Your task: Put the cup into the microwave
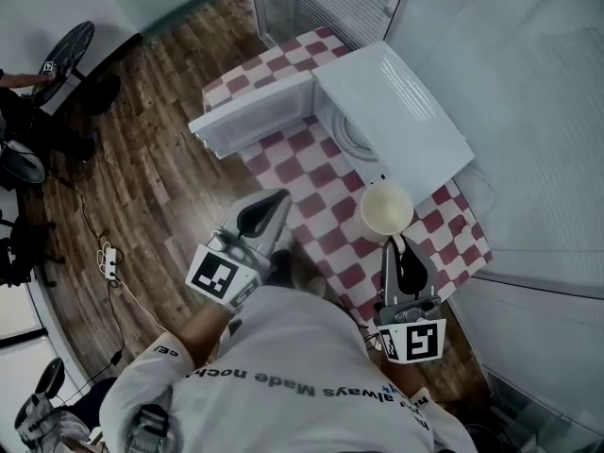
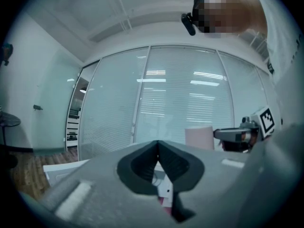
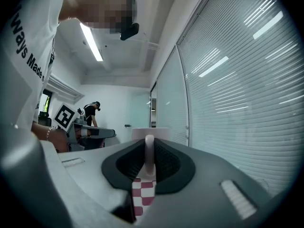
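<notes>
A pale cup [image 1: 386,209] hangs upright above the red-and-white checked table [image 1: 321,206], just in front of the white microwave [image 1: 396,111]. My right gripper [image 1: 399,245] is shut on the cup's handle; in the right gripper view the handle [image 3: 148,151] stands pinched between the jaws of the right gripper [image 3: 149,148]. The microwave door [image 1: 253,113] is swung wide to the left, and the cavity with its turntable [image 1: 351,140] shows. My left gripper [image 1: 278,201] hovers over the table's near left edge, shut and empty. In the left gripper view, past the left gripper [image 2: 157,148], the cup [image 2: 199,137] shows on the right.
A glass wall with blinds [image 1: 528,111] runs close along the table's right side. On the wooden floor to the left lie a power strip with a cable [image 1: 109,262] and a fan [image 1: 66,50]. Another person [image 3: 91,113] stands far off in the room.
</notes>
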`<state>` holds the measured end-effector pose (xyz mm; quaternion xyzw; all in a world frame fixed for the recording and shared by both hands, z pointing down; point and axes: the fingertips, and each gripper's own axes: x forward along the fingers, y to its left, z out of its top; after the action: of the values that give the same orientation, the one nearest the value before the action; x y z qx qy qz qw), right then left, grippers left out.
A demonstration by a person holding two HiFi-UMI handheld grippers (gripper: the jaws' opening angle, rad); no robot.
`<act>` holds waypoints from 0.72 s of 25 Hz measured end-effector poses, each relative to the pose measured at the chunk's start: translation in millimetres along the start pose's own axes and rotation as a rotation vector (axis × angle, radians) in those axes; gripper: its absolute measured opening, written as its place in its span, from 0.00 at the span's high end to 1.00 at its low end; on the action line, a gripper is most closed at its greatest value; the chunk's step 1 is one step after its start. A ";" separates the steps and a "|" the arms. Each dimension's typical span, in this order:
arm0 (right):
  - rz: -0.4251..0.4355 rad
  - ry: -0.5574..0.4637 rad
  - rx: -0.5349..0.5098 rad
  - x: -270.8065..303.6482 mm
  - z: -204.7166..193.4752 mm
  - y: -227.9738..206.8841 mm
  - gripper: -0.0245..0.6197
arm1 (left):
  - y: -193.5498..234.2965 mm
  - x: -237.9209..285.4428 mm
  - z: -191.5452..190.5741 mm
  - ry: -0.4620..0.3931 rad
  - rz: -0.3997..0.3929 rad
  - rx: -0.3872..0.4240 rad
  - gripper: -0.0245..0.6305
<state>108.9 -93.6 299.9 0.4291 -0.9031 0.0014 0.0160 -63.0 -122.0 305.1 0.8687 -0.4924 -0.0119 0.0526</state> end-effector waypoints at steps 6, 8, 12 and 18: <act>-0.061 -0.003 0.000 54.2 5.1 -13.2 0.90 | 41.9 39.8 8.2 0.011 -0.076 0.002 0.96; -0.077 -0.002 0.000 72.7 6.9 -16.4 0.90 | 56.5 53.1 10.2 0.016 -0.100 0.002 0.96; -0.112 -0.001 -0.003 102.6 8.6 -21.0 0.90 | 81.7 74.8 12.8 0.019 -0.144 -0.007 0.96; -0.157 0.014 0.003 140.3 4.6 -19.9 0.90 | 111.1 95.2 9.9 0.032 -0.208 -0.016 0.96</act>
<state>35.6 -215.0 299.4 0.4985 -0.8666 0.0046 0.0216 -109.6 -261.0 309.7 0.9147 -0.3987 -0.0071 0.0659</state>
